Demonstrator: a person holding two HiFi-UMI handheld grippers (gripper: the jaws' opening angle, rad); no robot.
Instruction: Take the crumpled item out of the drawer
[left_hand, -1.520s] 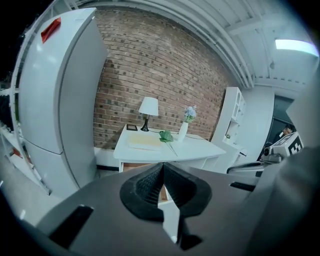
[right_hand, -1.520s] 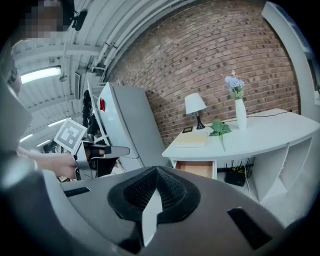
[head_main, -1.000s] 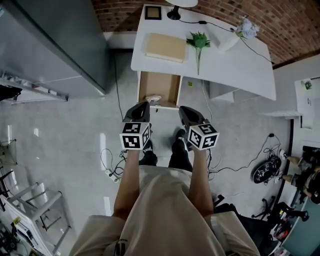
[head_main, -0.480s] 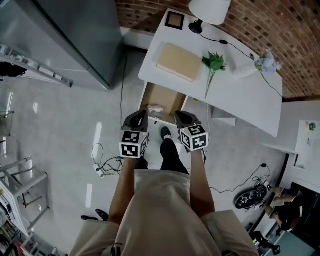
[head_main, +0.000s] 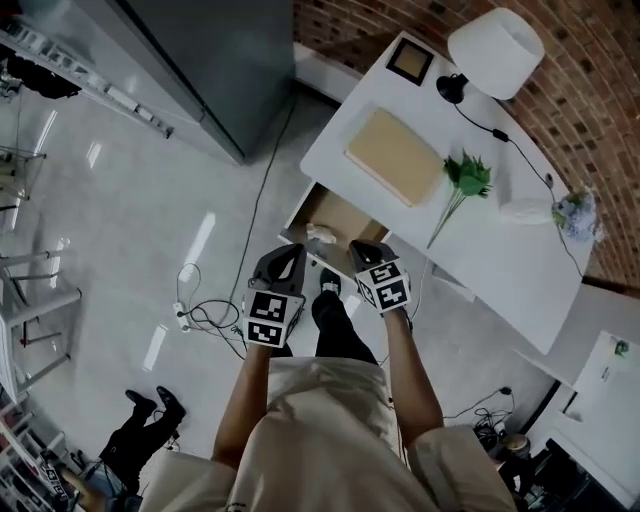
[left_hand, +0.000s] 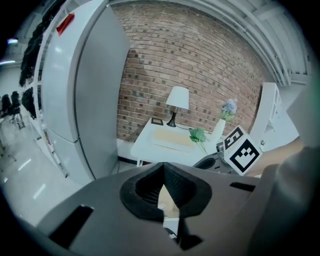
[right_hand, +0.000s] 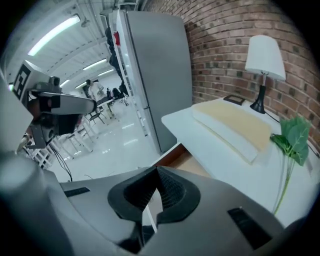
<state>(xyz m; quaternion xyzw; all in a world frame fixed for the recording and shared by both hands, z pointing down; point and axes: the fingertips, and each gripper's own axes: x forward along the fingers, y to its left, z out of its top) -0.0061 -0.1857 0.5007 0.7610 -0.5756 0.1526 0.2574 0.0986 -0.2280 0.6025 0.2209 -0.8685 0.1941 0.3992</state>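
Fingers of the left gripper (left_hand: 163, 167) are pressed together at their tips with nothing between them. Those of the right gripper (right_hand: 156, 171) are closed the same way and are also empty. In the head view the two grippers hang side by side over the near end of the open drawer (head_main: 348, 210), each pointing down toward it. The crumpled item (head_main: 320, 234), pale in colour, lies inside the drawer at that near end, just beyond the left gripper's tips, and neither gripper has hold of it. The drawer stands pulled out from a white desk (head_main: 488, 250). On the desk are a tan pad (head_main: 395, 157), a green sprig (head_main: 467, 177), a small dark picture frame (head_main: 411, 61), a white lamp (head_main: 495, 52) and a vase (head_main: 530, 210) of pale flowers. A tall grey cabinet (head_main: 215, 70) stands to the left of the desk, and cables (head_main: 205, 315) lie on the pale floor (head_main: 120, 230).
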